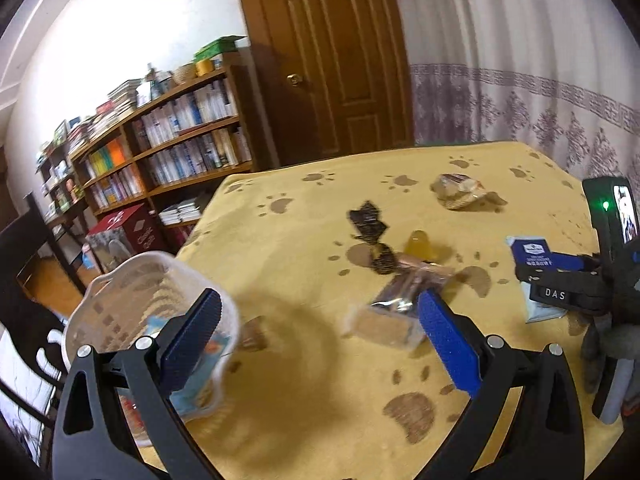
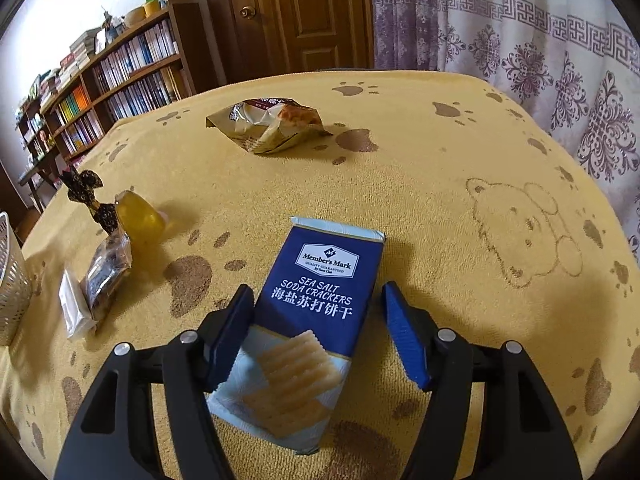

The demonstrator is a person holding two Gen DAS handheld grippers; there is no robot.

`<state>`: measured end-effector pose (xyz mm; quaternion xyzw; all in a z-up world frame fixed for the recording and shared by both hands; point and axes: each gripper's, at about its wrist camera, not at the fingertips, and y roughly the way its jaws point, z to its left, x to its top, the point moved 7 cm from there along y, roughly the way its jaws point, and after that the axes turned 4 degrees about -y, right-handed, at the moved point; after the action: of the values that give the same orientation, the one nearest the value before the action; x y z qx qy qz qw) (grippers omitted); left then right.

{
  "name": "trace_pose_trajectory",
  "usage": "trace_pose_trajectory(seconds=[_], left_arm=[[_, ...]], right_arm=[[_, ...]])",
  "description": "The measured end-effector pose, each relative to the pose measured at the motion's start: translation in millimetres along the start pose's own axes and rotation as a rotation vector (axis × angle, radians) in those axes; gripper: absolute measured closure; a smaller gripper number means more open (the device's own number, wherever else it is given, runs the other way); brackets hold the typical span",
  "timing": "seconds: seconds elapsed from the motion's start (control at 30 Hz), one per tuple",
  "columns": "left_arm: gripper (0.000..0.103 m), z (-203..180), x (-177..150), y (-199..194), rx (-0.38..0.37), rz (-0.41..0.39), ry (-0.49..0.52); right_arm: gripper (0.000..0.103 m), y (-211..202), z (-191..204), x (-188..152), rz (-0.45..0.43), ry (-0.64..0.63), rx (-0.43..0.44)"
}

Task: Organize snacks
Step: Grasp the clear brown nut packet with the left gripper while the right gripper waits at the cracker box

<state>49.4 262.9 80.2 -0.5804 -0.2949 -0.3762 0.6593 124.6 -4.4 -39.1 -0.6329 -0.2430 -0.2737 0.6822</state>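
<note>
My left gripper (image 1: 320, 340) hangs open over the yellow paw-print cloth (image 1: 304, 400), with nothing between its fingers. A white slotted basket (image 1: 120, 280) stands just to its left with a light blue packet (image 1: 196, 392) inside. Ahead lie a clear-wrapped bar (image 1: 384, 326), a dark wrapped snack (image 1: 404, 286), a yellow jelly cup (image 1: 420, 246), a black bow-tied candy (image 1: 368, 216) and a tan crumpled packet (image 1: 460, 192). My right gripper (image 2: 318, 300) stands open astride a blue soda cracker pack (image 2: 320, 280); its left finger touches the pack's edge.
The cloth-covered table ends at the far side before a wooden door (image 1: 340, 60) and a patterned curtain (image 2: 520, 40). Bookshelves (image 1: 168, 140), a red box (image 1: 132, 228) and a dark chair (image 1: 28, 264) stand off the table's left edge.
</note>
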Motion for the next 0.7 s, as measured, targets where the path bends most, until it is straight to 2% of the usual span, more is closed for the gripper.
trace_pose_trajectory(seconds=[0.27,0.5,0.6,0.7], left_arm=[[0.003,-42.1,-8.2,48.2,-0.124,0.084,0.018],[0.003,-63.0,-18.6,99.4,-0.152,0.174,0.045],[0.012,-69.3,-22.5,118.2,-0.166,0.221,0.057],[0.012,-73.0,-24.5,131.1,-0.171,0.251,0.065]], right_arm=[[0.036,-1.9,-3.8,-0.8,-0.016,0.045,0.058],[0.036,-2.2,-3.9,-0.6,-0.019,0.053,0.069],[0.036,-2.0,-3.6,-0.4,-0.019,0.054,0.071],[0.035,-2.2,-2.8,-0.7,-0.018,0.054,0.074]])
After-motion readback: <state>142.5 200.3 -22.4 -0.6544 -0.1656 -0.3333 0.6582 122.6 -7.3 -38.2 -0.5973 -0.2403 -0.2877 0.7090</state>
